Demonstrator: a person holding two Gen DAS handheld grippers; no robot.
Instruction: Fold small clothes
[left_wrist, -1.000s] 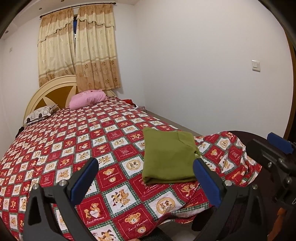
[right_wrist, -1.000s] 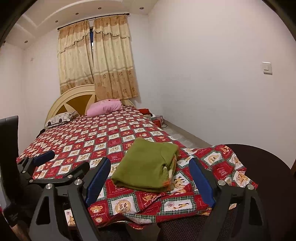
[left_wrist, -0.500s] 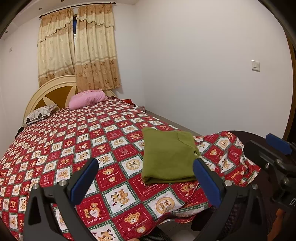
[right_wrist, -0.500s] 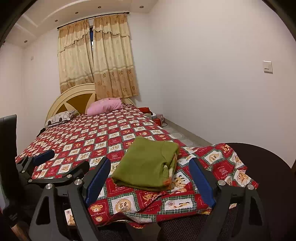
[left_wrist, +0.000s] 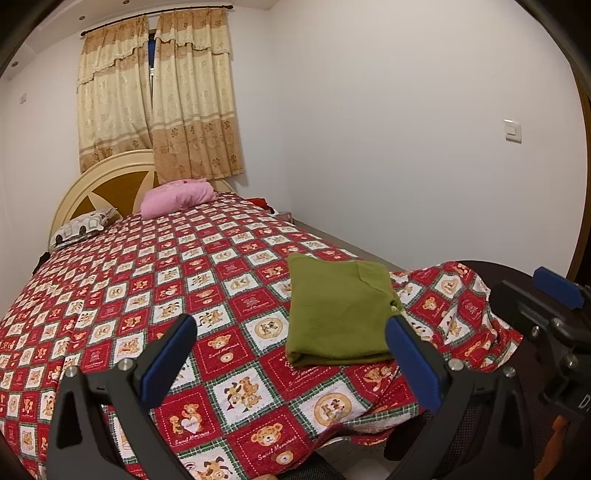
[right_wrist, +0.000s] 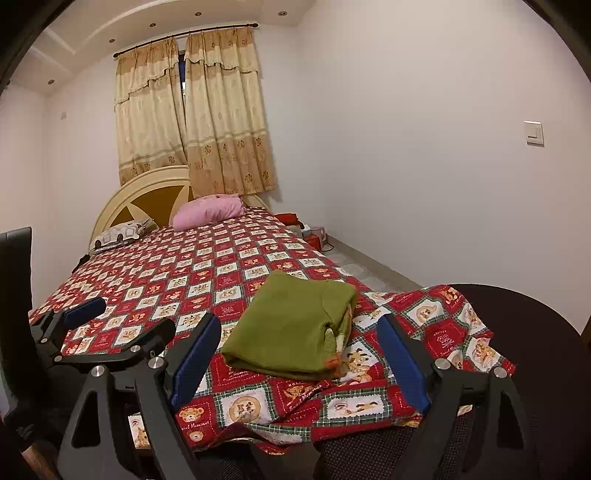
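A green garment (left_wrist: 338, 314) lies folded into a neat rectangle near the foot of the bed, on the red teddy-bear quilt (left_wrist: 184, 295). It also shows in the right wrist view (right_wrist: 295, 325), with a patterned lining at its right edge. My left gripper (left_wrist: 291, 354) is open and empty, held back from the bed with the garment just beyond its right finger. My right gripper (right_wrist: 299, 358) is open and empty, with the garment in front of it between the fingers. Neither touches the cloth.
A pink pillow (left_wrist: 177, 197) and a patterned pillow (left_wrist: 81, 227) lie at the headboard. A dark round chair back (right_wrist: 535, 350) is at the right. The white wall runs along the bed's right side, with red items on the floor (right_wrist: 314, 236).
Both grippers have drifted very slightly; the garment lies still and both stay open.
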